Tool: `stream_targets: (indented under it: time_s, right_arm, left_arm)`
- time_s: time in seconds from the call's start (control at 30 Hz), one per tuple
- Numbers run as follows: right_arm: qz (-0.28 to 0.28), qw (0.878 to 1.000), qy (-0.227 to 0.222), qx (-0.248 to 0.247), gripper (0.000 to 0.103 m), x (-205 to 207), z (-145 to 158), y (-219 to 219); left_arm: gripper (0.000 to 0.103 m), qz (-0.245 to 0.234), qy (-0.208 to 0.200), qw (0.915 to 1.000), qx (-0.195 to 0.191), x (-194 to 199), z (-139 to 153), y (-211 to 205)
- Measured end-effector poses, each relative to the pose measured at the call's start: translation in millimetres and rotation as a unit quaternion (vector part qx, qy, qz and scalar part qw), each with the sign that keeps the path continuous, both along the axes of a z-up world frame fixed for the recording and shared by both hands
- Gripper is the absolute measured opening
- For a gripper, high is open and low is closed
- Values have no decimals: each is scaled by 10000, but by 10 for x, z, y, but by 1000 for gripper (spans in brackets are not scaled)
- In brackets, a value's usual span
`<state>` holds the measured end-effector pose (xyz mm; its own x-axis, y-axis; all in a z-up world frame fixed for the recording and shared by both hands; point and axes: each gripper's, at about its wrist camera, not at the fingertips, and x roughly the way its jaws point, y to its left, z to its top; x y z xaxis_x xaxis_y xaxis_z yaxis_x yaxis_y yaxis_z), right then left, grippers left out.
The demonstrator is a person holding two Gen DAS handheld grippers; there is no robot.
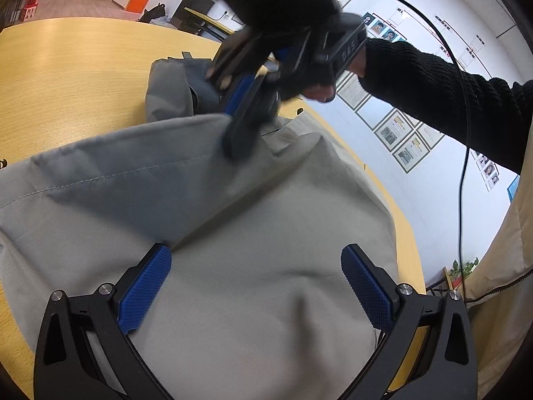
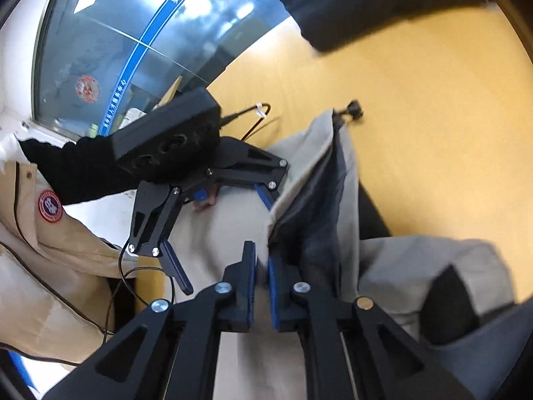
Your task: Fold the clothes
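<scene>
A grey garment lies on the yellow wooden table, with a fold raised across it. My left gripper is open, its blue pads spread wide over the cloth. My right gripper is shut on the edge of the garment's fold and holds it lifted. The right gripper also shows in the left wrist view, blurred, pinching the cloth. The left gripper shows in the right wrist view, open over the garment.
The person's black sleeve and beige jacket are close on one side. A black cable hangs near the table edge. A small black object lies on the table beyond the garment.
</scene>
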<state>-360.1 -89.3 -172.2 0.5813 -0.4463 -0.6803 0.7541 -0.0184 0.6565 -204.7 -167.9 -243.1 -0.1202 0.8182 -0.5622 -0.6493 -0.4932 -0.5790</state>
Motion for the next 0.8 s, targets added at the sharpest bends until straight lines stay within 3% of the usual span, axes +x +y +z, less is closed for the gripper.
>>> stream_targets:
  time_s: [0.2,0.3,0.4,0.47,0.53,0.57,0.67,0.8]
  right_arm:
    - [-353,9965,743,-115,5,-227,450,121]
    - [-573,9920,1075,322,6,-292,440,180]
    - [-644,9894,1239,391,19,-186,417,362]
    - [-688,9885,1293,381,45,-86,399,495]
    - [-578,9905,1168,443,60,5,275,640]
    - [-520,9915,1076,510,62,56,181,694]
    - [-497,9933,744,737,62,24,-108,758]
    - [-689,9974,66,210,62,-131,-335,570]
  left_arm:
    - [103,-4,-7,10000,-6,-21,-14,8]
    - [103,2,-3,10000,-26,-3,2,35]
    - [103,24,-38,10000,-89,-10,34,61]
    - [103,60,-77,9997,-201,-5,73,73]
    - [103,51,-92,9997,-239,44,152,95]
    - [103,37,-86,9997,-209,77,183,91]
    - [103,17,-25,9997,-239,207,262,105]
    - [103,84,-46,9998,-163,342,347,127]
